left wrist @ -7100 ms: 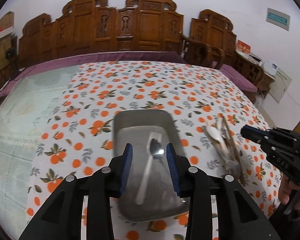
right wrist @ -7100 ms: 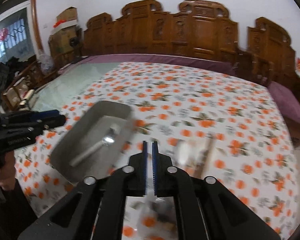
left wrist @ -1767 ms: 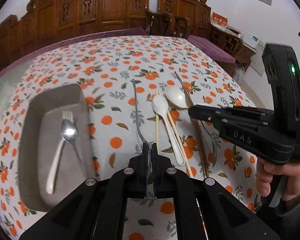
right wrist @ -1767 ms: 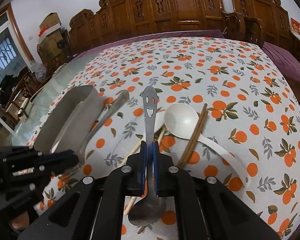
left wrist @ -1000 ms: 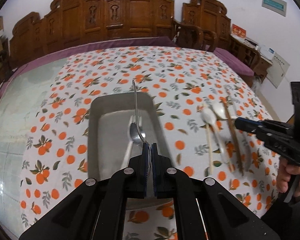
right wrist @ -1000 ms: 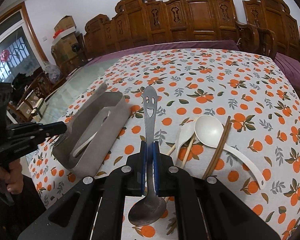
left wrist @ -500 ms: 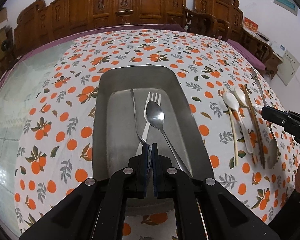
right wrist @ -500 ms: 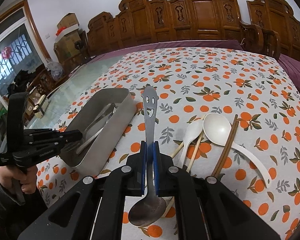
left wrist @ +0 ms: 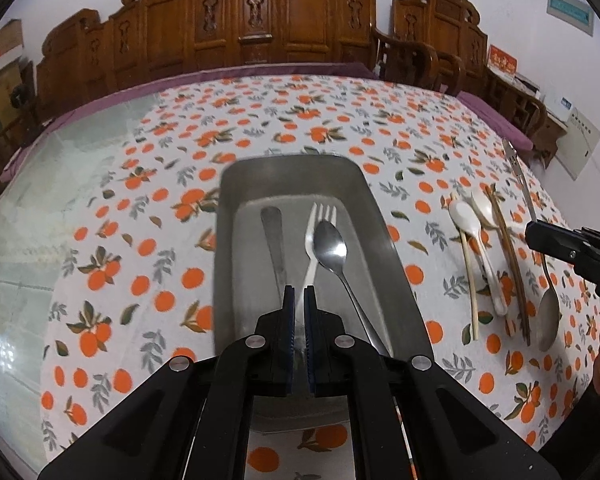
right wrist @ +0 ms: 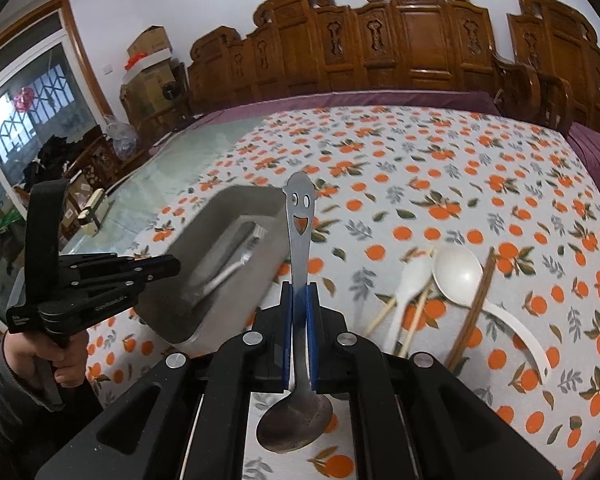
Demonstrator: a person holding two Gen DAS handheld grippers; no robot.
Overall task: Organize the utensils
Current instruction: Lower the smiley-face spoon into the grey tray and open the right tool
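Orange-print surface (left wrist: 260, 128) is now carrying a tray (left wrist: 384, 232) with a third utensil (left wrist: 274, 240) just released by the barely parted left tool (left wrist: 299, 300), while the right tool (right wrist: 299, 300) is gripping the smiley spoon (right wrist: 300, 248) next.

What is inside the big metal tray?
Inside the metal tray lie a fork, a shiny spoon and a flat metal handle. The left gripper covers the handle's near end, so what kind of utensil it is stays hidden.
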